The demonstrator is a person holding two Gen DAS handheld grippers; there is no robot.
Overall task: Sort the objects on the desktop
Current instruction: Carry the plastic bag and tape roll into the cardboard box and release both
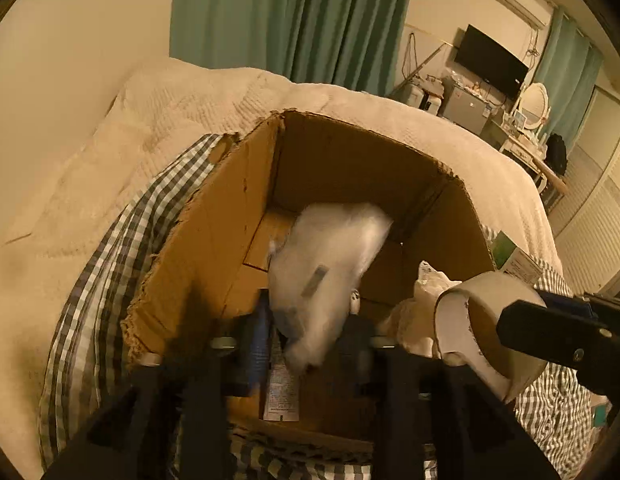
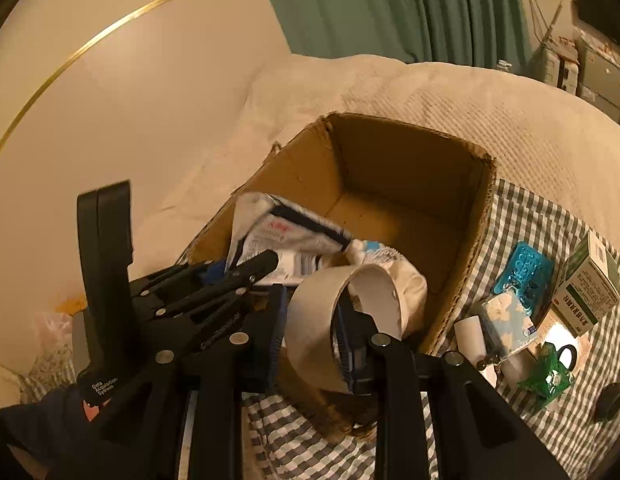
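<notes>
An open cardboard box [image 1: 214, 240] [image 2: 461, 216] stands on a checked cloth on a bed. My left gripper [image 1: 306, 320] is over the box's near edge with its jaws spread; a white plastic packet [image 1: 329, 264] [image 2: 286, 236] is blurred between and beyond the fingers, over the box floor. My right gripper [image 2: 310, 328] is shut on a cardboard tape-roll core [image 2: 341, 320] [image 1: 481, 320], one finger inside the ring, held over the box's near right corner. A crumpled white bag [image 2: 409, 288] lies beside the roll.
On the checked cloth [image 2: 549, 240] right of the box lie a blue blister pack [image 2: 521, 272], a green-and-white medicine box [image 2: 589, 288], a tissue pack [image 2: 505, 320], a white cylinder [image 2: 469, 336] and a green wrapper [image 2: 549, 376]. A beige quilt [image 1: 190, 100] lies behind.
</notes>
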